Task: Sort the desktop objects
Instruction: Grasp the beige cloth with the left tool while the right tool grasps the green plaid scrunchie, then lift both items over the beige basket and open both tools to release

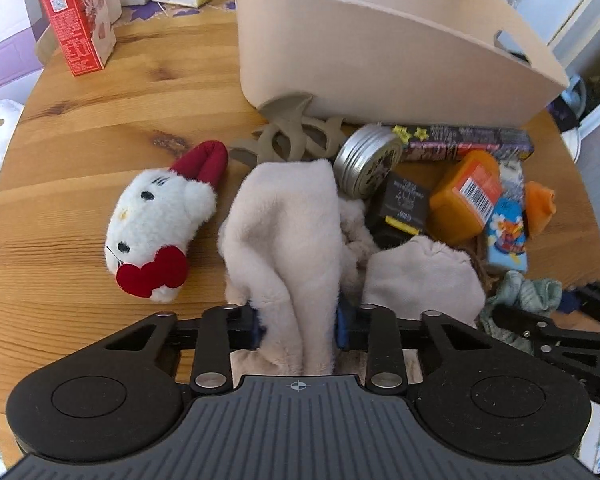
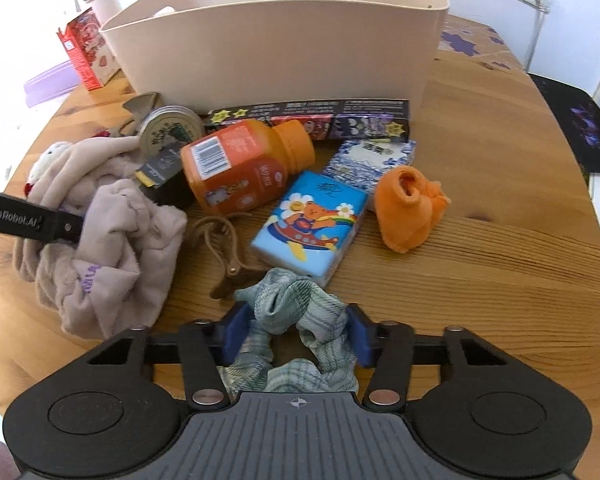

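Note:
My left gripper [image 1: 300, 320] is shut on a fold of a beige plush cloth [image 1: 284, 220], which bulges up between its blue pads on the wooden table [image 1: 100, 128]. My right gripper [image 2: 298, 332] is shut on a green plaid scrunchie [image 2: 292, 304], squeezed between its pads near the table's front. The same beige cloth [image 2: 112, 248] lies bunched at the left of the right wrist view, with one left-gripper finger [image 2: 32, 220] across it. A large beige bin [image 2: 280, 48] stands upright behind the clutter.
A white cat plush [image 1: 156, 220] lies left of the cloth. Near the bin are a round tin [image 1: 368, 160], an orange bottle [image 2: 240, 164], a long dark box [image 2: 312, 120], a blue tissue pack [image 2: 308, 224] and an orange sock [image 2: 408, 208]. A red carton [image 1: 76, 20] stands far left.

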Motion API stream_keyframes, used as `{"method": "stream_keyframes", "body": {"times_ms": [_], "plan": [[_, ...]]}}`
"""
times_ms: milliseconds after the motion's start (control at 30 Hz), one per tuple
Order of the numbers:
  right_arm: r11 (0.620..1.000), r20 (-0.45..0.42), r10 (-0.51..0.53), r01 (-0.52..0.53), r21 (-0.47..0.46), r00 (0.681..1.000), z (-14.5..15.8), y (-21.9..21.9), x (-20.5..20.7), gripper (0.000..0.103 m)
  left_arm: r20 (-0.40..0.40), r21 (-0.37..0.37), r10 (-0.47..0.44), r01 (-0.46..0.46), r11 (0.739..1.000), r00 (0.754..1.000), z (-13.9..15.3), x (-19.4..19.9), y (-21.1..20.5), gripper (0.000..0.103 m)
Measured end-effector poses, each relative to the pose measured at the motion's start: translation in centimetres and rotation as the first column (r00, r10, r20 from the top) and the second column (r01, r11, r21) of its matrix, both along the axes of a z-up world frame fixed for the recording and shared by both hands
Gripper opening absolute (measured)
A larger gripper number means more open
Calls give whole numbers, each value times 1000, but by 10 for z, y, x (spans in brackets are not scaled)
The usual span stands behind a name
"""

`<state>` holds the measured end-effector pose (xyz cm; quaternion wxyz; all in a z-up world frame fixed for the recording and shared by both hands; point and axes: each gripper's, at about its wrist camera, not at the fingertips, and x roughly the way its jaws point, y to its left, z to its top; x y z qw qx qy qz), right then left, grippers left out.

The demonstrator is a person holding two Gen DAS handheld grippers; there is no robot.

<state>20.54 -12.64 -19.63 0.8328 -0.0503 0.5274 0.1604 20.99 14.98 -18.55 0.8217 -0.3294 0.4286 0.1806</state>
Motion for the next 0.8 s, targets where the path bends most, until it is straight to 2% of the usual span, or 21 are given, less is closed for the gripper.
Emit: {"method": "stream_keyframes", "body": {"times_ms": [100,200,433,467,800], "plan": [[1000,-3,18,-18,18,1000,1,2,-2,25,21,-4,5,-5,1000,1000,2,-4,2,23],[999,1,25,-25,19,1000,4,5,-4,21,35,-10,11,-11,1000,999,3,-10,2,20],[999,32,11,-12,31,999,15,4,-12,21,51,-11,23,-23,1000,998,6,-25,2,18],[999,38,7,-8,32,999,18,3,-14,21,88,-13,124,-124,992,988,6,-28,1,18],[998,99,-30,25,50,995,40,-1,-25,21,123,11,167,-170,985,978,13,-54,1,18]]}}
